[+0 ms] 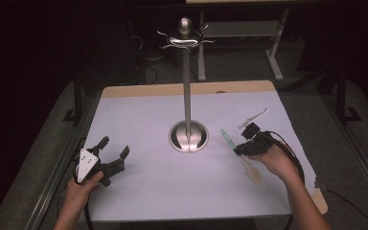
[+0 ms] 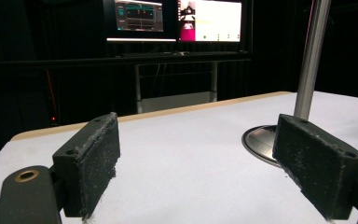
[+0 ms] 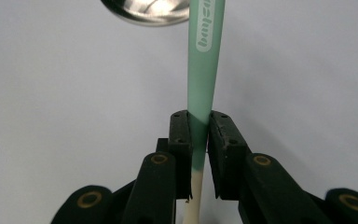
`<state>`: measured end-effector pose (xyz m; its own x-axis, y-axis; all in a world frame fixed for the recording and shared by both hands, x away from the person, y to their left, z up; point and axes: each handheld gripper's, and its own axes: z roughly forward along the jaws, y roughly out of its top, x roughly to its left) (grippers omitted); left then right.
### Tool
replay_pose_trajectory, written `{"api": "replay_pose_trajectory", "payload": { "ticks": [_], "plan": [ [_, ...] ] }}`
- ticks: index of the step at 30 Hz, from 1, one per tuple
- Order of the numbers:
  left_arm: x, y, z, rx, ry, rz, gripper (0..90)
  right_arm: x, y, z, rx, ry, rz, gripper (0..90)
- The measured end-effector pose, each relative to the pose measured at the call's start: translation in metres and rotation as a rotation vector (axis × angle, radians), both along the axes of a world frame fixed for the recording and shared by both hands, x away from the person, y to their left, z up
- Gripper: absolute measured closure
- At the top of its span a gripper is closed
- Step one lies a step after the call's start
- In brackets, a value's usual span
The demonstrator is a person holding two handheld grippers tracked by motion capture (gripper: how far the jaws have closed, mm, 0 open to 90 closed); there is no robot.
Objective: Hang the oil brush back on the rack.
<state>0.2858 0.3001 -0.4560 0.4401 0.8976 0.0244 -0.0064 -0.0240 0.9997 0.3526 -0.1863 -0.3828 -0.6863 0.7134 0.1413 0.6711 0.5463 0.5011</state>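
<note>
We count one spatula [image 3: 204,70], mint green along most of its handle with a cream blade end, and our right gripper [image 3: 198,135] is clenched on that handle, both pads pressing its sides. In the high view the spatula [image 1: 255,172] runs slantwise through the right gripper [image 1: 250,143], its green tip pointing toward the stand's base and its cream blade nearer us, at the right side of the worktop [image 1: 148,187].

There is one metal stand [image 1: 187,96]: a single upright pole on one round base, topped with a ring of curved hooks, near the middle of the worktop. One slim whitish utensil [image 1: 254,118] lies just beyond the right gripper.

Our left gripper [image 1: 114,154] rests at the near left, released, its two pads wide apart with nothing between them. In the left gripper view, two lit monitors [image 2: 177,19] stand beyond the worktop.
</note>
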Motion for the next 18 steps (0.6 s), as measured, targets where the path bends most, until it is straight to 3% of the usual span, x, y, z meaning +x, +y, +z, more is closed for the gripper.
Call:
{"api": "replay_pose_trajectory", "payload": {
  "ticks": [10, 13, 18],
  "plan": [
    [0.0, 0.0, 0.0, 0.0, 0.0, 0.0, 14.5, -0.007, -0.012, 0.011, 0.093, -0.077, -0.028, 79.8],
    [0.0, 0.0, 0.0, 0.0, 0.001, 0.0, 14.5, -0.01, -0.019, 0.012, 0.146, -0.096, -0.03, 79.9],
    [0.0, 0.0, 0.0, 0.001, 0.001, 0.001, 14.5, -0.013, -0.023, 0.015, 0.172, -0.117, -0.035, 79.9]
  ]
}}
